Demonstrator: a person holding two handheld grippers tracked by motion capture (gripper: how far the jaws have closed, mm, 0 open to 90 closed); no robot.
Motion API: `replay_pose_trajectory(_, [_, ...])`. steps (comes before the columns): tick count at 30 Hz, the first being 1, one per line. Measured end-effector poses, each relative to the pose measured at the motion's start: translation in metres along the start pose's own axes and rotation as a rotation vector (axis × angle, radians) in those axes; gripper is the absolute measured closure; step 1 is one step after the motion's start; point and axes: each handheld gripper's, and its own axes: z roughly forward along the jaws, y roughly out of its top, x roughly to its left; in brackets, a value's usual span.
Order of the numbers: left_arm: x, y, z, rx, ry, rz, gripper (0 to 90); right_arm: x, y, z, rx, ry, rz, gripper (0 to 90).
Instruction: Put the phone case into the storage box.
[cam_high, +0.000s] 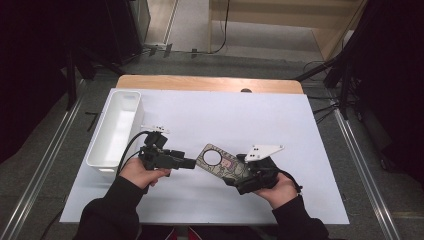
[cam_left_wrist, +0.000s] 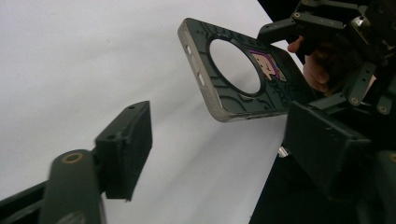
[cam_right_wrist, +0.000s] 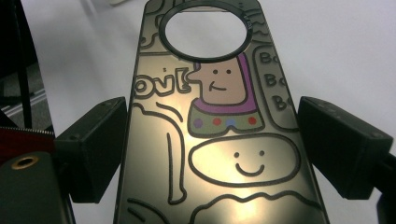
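Clamping the phone case (cam_right_wrist: 219, 140) by its edges, the right claw (cam_high: 250, 179) offers its free end to the left claw (cam_high: 187, 163), whose jaws gape empty.

Left hand-held gripper (cam_high: 192, 163) agape, right (cam_high: 231, 181) clamped.

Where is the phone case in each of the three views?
High view: phone case lies centre, between the grippers.
Left gripper view: upper right, tilted.
Right gripper view: centre, between the jaws.
Shared landmark: its round camera hole.
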Motion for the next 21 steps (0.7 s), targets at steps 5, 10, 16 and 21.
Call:
replay_pose_trajectory(5, [-0.0026,0.0021,0.0010,0.000,-0.003,-0.014,24.4,0.0030,-0.0002,-0.0009,-0.012,-0.010,0.007,10.7])
replay_pose_trajectory(10, [-0.0067,0.0038,0.0024,-0.005,0.011,-0.034,24.4,0.0049,-0.0004,-0.0001,-0.010,-0.014,0.010,10.7])
replay_pose_trajectory(16, [-0.0070,0.0058,0.0066,-0.001,0.000,-0.063,24.6,0.0060,-0.0004,0.0004,-0.027,-0.018,0.016,10.7])
replay_pose_trajectory(21, [-0.0063,0.0083,0.0091,0.003,-0.011,-0.082,27.2,0.0069,-0.0002,-0.0001,-0.042,-0.023,0.022,10.7])
